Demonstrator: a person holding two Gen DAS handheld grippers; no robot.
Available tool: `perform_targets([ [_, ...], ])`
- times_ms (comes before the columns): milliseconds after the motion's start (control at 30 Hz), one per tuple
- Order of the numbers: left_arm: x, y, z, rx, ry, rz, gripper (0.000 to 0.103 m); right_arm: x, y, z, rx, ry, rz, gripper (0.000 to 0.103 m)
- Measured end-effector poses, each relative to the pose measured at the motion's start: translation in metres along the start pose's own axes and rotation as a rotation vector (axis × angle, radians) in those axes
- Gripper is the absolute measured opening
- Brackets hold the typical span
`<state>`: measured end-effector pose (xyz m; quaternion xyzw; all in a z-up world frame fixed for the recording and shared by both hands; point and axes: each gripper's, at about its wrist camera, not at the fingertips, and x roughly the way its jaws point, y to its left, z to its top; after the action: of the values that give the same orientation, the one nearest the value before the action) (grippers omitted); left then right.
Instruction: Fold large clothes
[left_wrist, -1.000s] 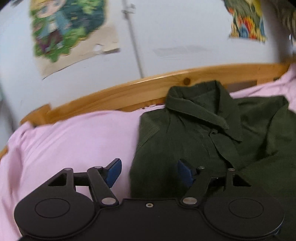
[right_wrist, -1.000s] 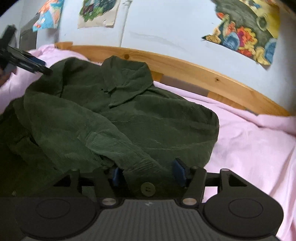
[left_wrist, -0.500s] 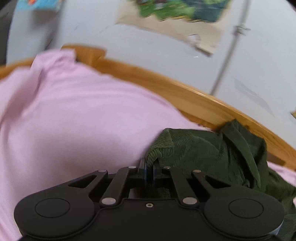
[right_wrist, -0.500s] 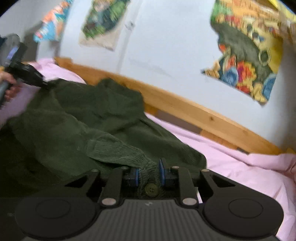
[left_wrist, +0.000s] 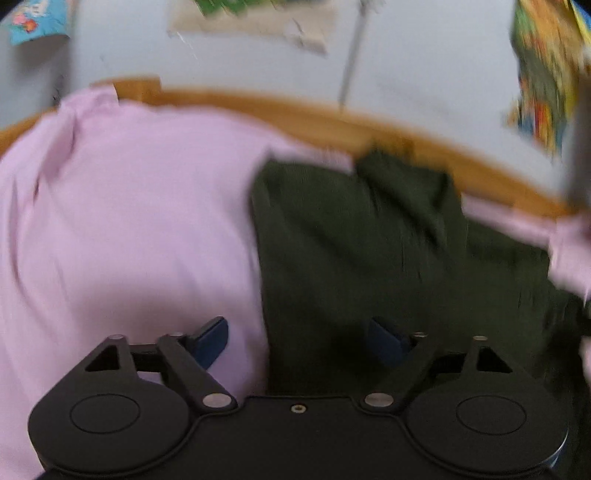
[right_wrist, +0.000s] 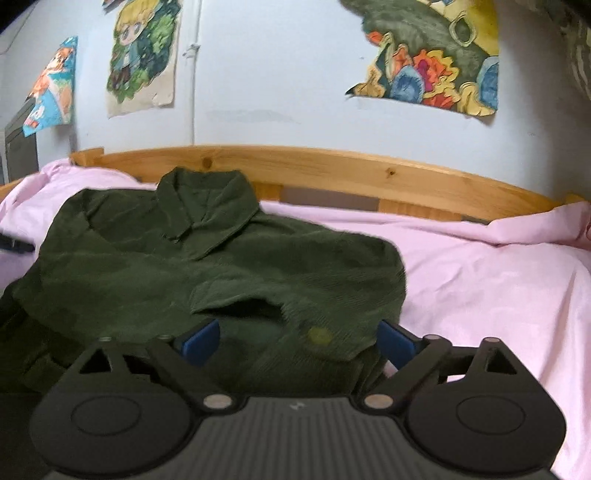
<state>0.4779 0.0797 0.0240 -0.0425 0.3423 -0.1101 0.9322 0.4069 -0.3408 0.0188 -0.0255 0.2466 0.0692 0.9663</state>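
Note:
A dark green corduroy shirt (right_wrist: 207, 266) lies on the pink sheet (right_wrist: 498, 288), collar toward the wooden headboard, one sleeve folded across its front. My right gripper (right_wrist: 297, 341) is open over the sleeve cuff, holding nothing. In the blurred left wrist view the shirt (left_wrist: 351, 251) fills the right half. My left gripper (left_wrist: 299, 338) is open above the shirt's left edge, one finger over the sheet (left_wrist: 129, 221), one over the cloth.
The wooden headboard (right_wrist: 332, 166) runs along the far edge of the bed against a pale blue wall with posters (right_wrist: 432, 62). A dark object (right_wrist: 20, 151) stands at the far left beyond the bed.
Both grippers were shut on shirt cloth half a second ago and have opened and let go. The left view has swung right; the sleeve now lies folded over the shirt front.

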Motion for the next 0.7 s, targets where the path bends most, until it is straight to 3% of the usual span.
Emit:
perform_targets([
  [67,0.006,-0.006,-0.012,0.043,0.055,0.024,0.042,0.005,0.005,-0.002,-0.021,0.009,-0.019,0.096],
  [100,0.011,-0.01,-0.016,0.073,0.088,0.043,0.015,0.005,0.007,-0.002,-0.02,0.008,-0.027,0.096],
  [300,-0.004,0.004,-0.015,-0.004,0.039,0.076,0.008,0.007,0.0,0.006,0.116,-0.029,-0.063,0.097],
  [400,0.005,0.019,-0.022,-0.029,0.057,0.077,0.008,0.015,-0.002,0.005,0.161,-0.03,-0.084,0.101],
  [467,0.007,0.016,-0.023,-0.005,0.051,0.072,0.009,0.033,0.009,-0.005,0.081,0.075,-0.124,0.1],
  [533,0.0,0.013,-0.021,-0.005,0.041,0.062,0.02,0.044,0.023,-0.021,-0.081,0.116,-0.17,0.098],
  [600,-0.012,0.01,-0.02,0.015,0.025,0.074,0.024,0.039,0.028,-0.032,-0.15,0.095,-0.174,0.098],
  [700,-0.031,0.0,-0.013,0.102,-0.021,0.051,0.031,0.019,0.028,-0.031,-0.123,0.019,-0.144,0.098],
])
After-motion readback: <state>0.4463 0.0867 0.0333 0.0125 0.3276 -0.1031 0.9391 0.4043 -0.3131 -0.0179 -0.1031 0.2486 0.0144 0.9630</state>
